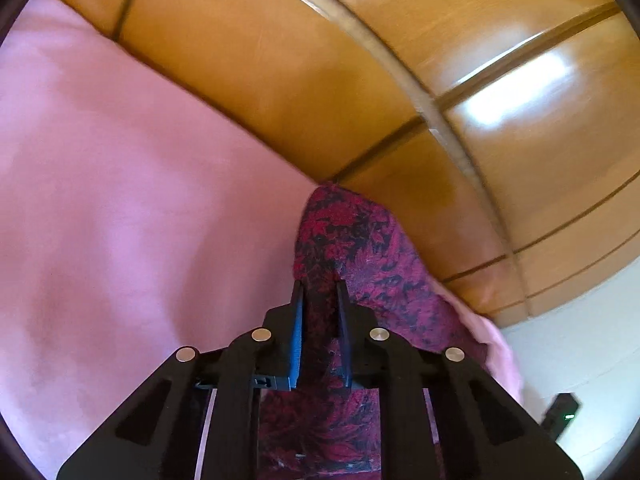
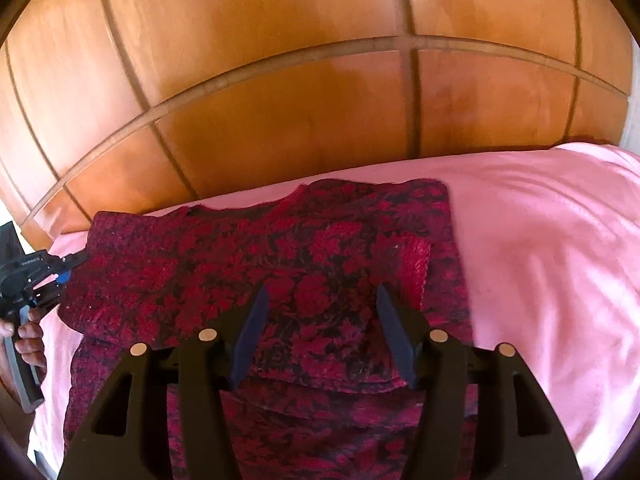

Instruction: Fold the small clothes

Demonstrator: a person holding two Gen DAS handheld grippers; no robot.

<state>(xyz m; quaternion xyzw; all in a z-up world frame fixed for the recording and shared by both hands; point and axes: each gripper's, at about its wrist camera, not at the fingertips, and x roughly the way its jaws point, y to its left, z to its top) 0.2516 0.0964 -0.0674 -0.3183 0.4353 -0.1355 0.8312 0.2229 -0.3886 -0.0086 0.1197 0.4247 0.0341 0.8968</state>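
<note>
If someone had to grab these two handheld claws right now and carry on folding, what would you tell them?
Left gripper: pinched on the left edge of the red floral garment.
Right gripper: open, poised over the garment's middle, holding nothing.
The garment lies on the pink sheet by the wooden headboard.
Done: the right side looks folded inward.
Left: probably fold the held left side over, then smooth.

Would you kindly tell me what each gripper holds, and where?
The left gripper pinches the red-and-black floral knit garment at its edge; the right gripper is open above it, holding nothing.
</note>
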